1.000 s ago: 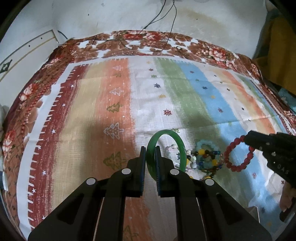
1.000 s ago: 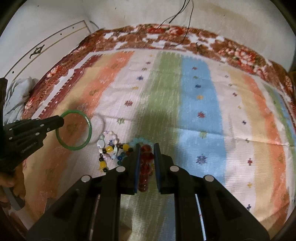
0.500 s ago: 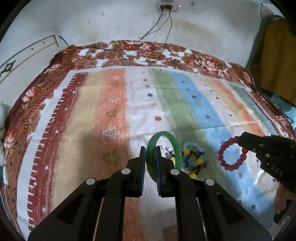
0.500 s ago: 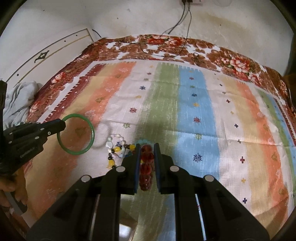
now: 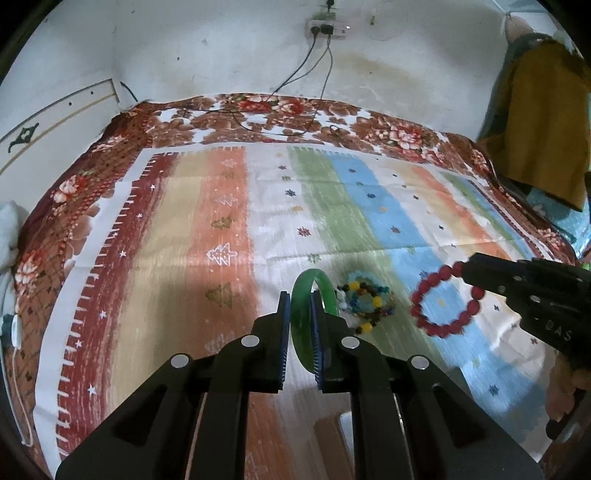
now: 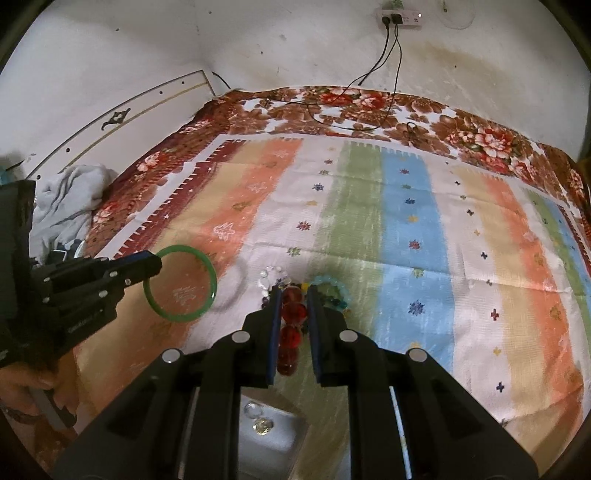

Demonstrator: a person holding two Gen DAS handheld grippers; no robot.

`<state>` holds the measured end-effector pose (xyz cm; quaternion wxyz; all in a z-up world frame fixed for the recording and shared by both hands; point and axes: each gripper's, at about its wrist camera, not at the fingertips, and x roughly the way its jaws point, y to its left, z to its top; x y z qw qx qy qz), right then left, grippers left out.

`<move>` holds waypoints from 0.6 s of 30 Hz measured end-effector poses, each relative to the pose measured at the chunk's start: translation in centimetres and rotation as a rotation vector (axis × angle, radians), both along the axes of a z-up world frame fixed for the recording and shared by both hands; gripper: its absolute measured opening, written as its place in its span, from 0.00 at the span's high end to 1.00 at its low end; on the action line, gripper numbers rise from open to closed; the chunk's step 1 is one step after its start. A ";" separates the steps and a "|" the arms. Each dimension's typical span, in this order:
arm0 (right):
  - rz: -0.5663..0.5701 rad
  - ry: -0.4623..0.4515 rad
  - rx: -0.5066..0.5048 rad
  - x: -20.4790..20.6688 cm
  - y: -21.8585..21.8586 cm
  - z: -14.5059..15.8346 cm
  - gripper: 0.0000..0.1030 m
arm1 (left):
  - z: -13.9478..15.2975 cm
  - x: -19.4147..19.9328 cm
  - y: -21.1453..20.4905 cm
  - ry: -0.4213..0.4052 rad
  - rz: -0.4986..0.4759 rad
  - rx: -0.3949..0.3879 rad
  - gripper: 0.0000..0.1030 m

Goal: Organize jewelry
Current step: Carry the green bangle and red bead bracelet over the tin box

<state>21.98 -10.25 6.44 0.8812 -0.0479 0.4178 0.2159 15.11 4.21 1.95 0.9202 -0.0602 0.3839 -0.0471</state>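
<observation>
I am looking across a wide striped cloth that is covering nearly the whole surface, with a brown floral blanket edging it toward twelve o'clock, against a stained white wall. A yellow garment is hanging at two o'clock in the left wrist view, and a crumpled grey cloth is lying at nine o'clock in the right wrist view. Dark cables are trailing from a wall socket at twelve o'clock onto the blanket.

My left gripper is clamping a green bangle between its pads, and the ring is standing on edge, lifted clear of the cloth. From the right wrist view the bangle is showing as a full circle at nine o'clock. My right gripper is pinching a red bead bracelet, closed on its beads, and the loop is dangling off the cloth at three o'clock in the left wrist view.

Between the two held pieces, a small heap of mixed bead bracelets is lying on the cloth, just beyond both sets of fingertips. At six o'clock under the right gripper, an open metal box is holding a coin-like piece and a small clear ring.
</observation>
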 end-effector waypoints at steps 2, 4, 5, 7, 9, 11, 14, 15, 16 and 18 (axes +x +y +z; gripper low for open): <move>0.007 0.007 0.000 -0.4 0.1 -0.2 0.85 | 0.0 -0.6 -0.1 -0.003 -0.003 0.001 0.90; 0.018 0.002 -0.008 -1.0 0.2 -0.2 0.85 | -0.2 -1.4 -0.4 -0.001 -0.010 -0.002 0.90; 0.022 -0.003 -0.007 -1.2 0.2 -0.1 0.85 | -0.3 -1.7 -0.6 -0.003 -0.018 -0.002 0.90; 0.029 -0.010 0.001 -1.8 0.1 0.1 0.85 | -0.3 -2.5 -1.2 -0.023 -0.037 0.007 0.90; 0.039 -0.018 0.005 -2.3 0.1 0.4 0.85 | -0.4 -3.0 -1.8 -0.034 -0.051 0.028 0.90; 0.057 -0.035 0.013 -3.0 0.1 0.8 0.85 | -0.5 -3.6 -2.2 -0.047 -0.062 0.037 0.90; 0.078 -0.042 0.025 -3.9 0.0 1.0 0.85 | -0.4 -4.5 -2.6 -0.070 -0.079 0.037 0.90; 0.083 -0.041 0.030 -4.2 -0.1 1.0 0.85 | -0.4 -4.9 -2.7 -0.078 -0.087 0.037 0.90; 0.091 -0.039 0.036 -4.6 -0.2 1.0 0.85 | -0.4 -5.2 -2.8 -0.085 -0.091 0.038 0.90; 0.101 -0.040 0.041 -5.1 -0.3 1.1 0.85 | -0.4 -5.8 -3.0 -0.094 -0.098 0.041 0.90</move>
